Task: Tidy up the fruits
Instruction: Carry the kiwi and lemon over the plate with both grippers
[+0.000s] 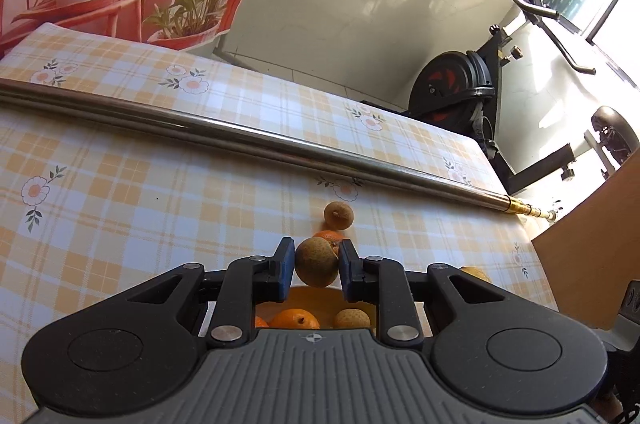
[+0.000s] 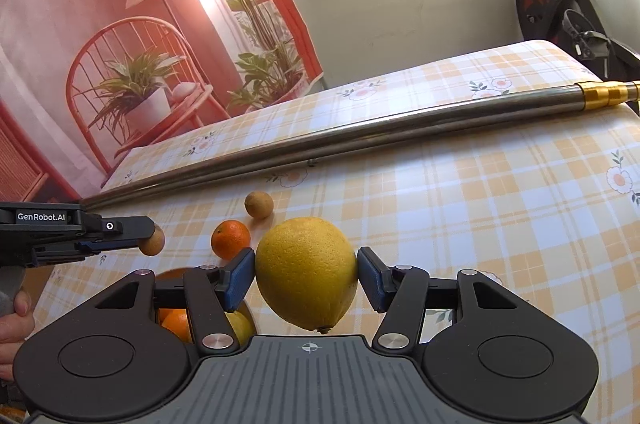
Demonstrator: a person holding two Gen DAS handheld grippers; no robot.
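Presently both claws are loaded. Left claw (image 1: pixel 317 270) clamped on a small brown longan (image 1: pixel 316 262), pads tight on either side, fruit lifted clear of the table (image 1: pixel 120 191). Just beyond its tips: an orange (image 1: pixel 329 236), then a second longan (image 1: pixel 339 216) farther out, both on the checked cloth. Below and behind the fingers, an orange bowl (image 1: pixel 316 296) with more fruit inside. Right claw (image 2: pixel 306 274) grips a large lemon (image 2: pixel 306 274) across its middle, held off the table. Ahead and left of it, the same orange (image 2: pixel 230 239). Metal pole (image 2: pixel 360 139) lies well beyond both claws.
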